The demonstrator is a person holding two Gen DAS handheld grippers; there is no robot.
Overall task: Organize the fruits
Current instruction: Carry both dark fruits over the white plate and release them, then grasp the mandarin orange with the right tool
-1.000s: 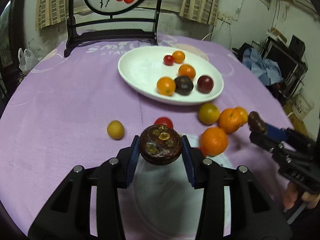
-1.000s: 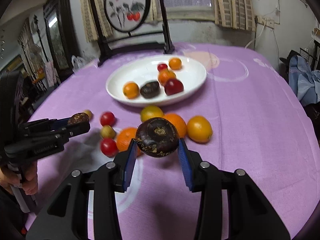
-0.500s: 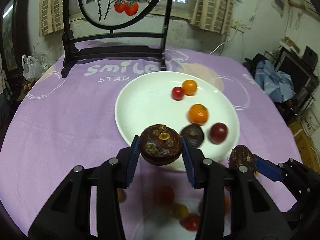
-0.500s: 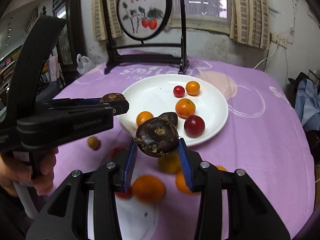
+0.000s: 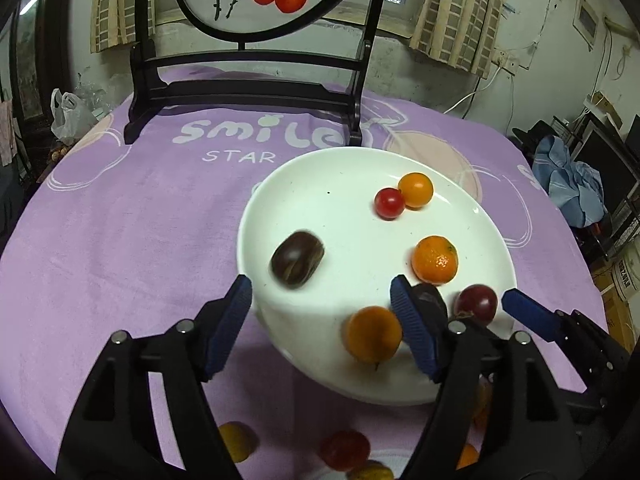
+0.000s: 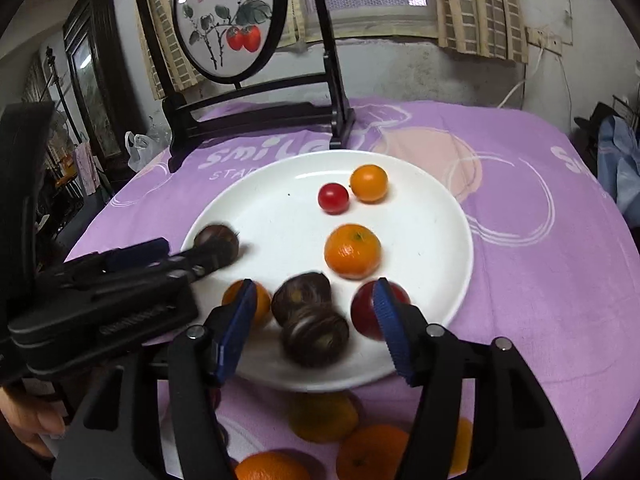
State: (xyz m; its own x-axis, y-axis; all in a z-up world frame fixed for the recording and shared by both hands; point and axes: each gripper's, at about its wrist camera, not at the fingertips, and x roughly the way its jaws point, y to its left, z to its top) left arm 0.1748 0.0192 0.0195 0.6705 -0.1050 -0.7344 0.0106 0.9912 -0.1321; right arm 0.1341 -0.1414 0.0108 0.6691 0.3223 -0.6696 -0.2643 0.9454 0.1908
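Observation:
A white plate [image 5: 328, 200] [image 6: 440, 216] sits on the purple tablecloth and holds oranges, a small red tomato [image 5: 389, 203], a red plum [image 5: 477, 305] and dark purple fruits. My left gripper [image 5: 322, 304] is open over the plate's near left rim; a blurred dark fruit [image 5: 297, 259] lies on the plate just beyond its fingers. My right gripper [image 6: 314, 316] is open over the plate's near rim; a blurred dark fruit [image 6: 316, 334] lies between its fingers, beside another dark one [image 6: 301, 292].
A black stand with a round painted screen [image 5: 256, 92] stands behind the plate. Loose oranges [image 6: 322, 416] and small red and yellow fruits [image 5: 344, 450] lie on the cloth in front of the plate. The left gripper [image 6: 120, 280] reaches in from the left in the right wrist view.
Both grippers moved forward over the plate and opened. Each dark fruit left its jaws and now lies, blurred, on the plate.

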